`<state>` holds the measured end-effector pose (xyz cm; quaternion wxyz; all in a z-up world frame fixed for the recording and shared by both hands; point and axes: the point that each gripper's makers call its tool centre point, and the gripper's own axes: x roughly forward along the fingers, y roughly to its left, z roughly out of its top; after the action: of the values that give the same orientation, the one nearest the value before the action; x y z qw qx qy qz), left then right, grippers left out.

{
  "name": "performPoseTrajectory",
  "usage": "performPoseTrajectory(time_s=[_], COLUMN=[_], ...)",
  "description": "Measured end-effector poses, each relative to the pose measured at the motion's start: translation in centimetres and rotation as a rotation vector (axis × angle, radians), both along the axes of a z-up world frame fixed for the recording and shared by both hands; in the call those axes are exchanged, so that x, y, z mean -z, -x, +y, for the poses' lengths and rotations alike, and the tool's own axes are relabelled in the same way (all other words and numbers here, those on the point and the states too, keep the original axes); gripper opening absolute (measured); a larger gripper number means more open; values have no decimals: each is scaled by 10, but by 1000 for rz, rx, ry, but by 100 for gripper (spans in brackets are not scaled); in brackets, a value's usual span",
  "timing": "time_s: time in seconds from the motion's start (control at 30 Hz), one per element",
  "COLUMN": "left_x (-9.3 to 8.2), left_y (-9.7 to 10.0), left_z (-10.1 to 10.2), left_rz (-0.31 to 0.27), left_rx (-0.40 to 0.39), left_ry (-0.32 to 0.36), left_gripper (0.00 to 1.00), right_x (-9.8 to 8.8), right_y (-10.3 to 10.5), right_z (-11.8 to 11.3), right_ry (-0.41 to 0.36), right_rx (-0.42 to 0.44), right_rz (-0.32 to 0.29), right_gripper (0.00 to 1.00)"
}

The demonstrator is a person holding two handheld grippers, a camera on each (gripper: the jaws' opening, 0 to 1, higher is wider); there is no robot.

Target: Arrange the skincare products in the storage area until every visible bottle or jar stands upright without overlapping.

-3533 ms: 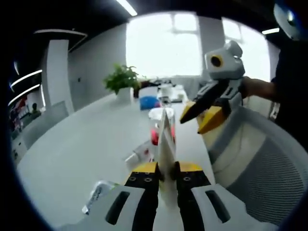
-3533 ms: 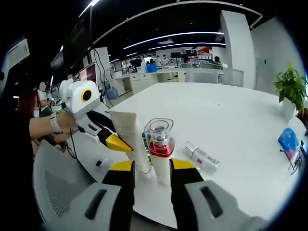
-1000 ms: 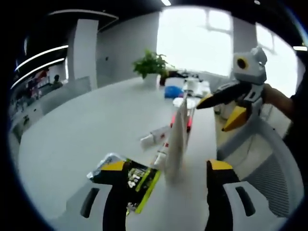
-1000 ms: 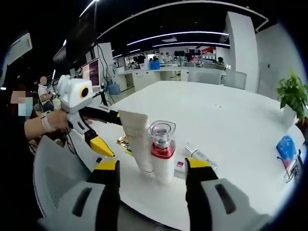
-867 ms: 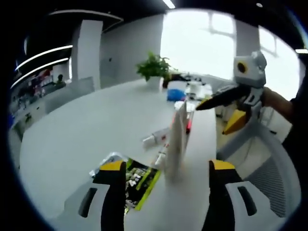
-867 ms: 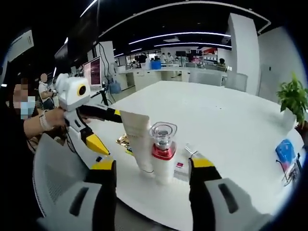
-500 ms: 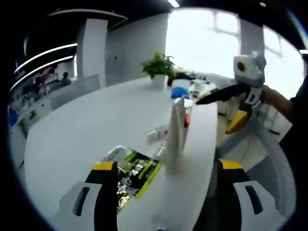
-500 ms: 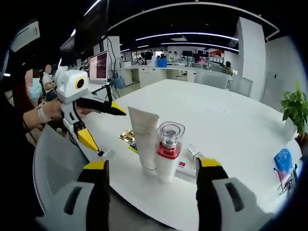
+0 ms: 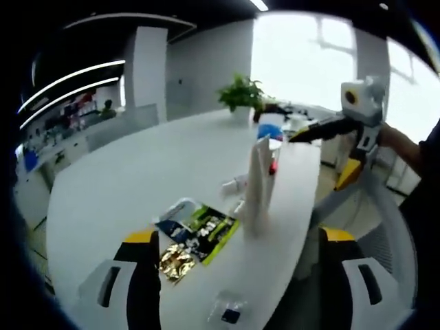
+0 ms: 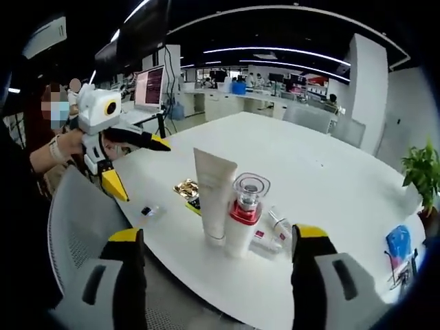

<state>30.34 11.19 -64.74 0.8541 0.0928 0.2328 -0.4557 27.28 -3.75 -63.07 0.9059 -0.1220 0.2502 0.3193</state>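
A cream tube (image 9: 258,182) (image 10: 214,196) stands upright near the white table's (image 10: 330,179) front edge. Touching or just beside it stands a white bottle (image 10: 244,216) (image 9: 273,155) with a red collar and a clear cap. A small white tube (image 10: 278,223) (image 9: 236,184) lies flat behind them. My left gripper (image 9: 238,237) (image 10: 144,172) is open, short of the cream tube and holding nothing. My right gripper (image 10: 217,235) (image 9: 316,163) is open too, with the tube and bottle standing free beyond its jaws.
Green-black and gold sachets (image 9: 199,234) (image 10: 187,189) lie flat on the table beside the tube. A tiny packet (image 10: 148,210) (image 9: 227,313) sits near the edge. A white mesh chair (image 10: 75,220) stands at the table's edge. A potted plant (image 9: 240,96) and a blue item (image 10: 397,240) are farther off.
Both grippers had let go of the tube and bottle a second ago, and have since drawn back from the table edge, jaws wide. Tube and bottle stay upright.
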Motion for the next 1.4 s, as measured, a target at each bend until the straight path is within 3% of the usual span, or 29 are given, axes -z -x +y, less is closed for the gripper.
performPoseTrajectory(time_s=[0.4, 0.83, 1.1, 1.4], left_x=[-9, -8, -13, -21], left_y=[15, 28, 25, 18], left_z=[18, 21, 22, 16], left_rz=[-17, 7, 14, 3], left_rx=[-56, -76, -103, -200], left_ry=[19, 30, 38, 46], left_gripper=[97, 97, 97, 97], right_x=[-5, 10, 15, 34], right_y=[3, 8, -7, -40], right_z=[-13, -25, -29, -52], right_ry=[84, 160, 189, 243], right_rx=[-8, -27, -71, -158], right_rz=[-25, 38, 63, 129], right_gripper=[99, 99, 99, 99])
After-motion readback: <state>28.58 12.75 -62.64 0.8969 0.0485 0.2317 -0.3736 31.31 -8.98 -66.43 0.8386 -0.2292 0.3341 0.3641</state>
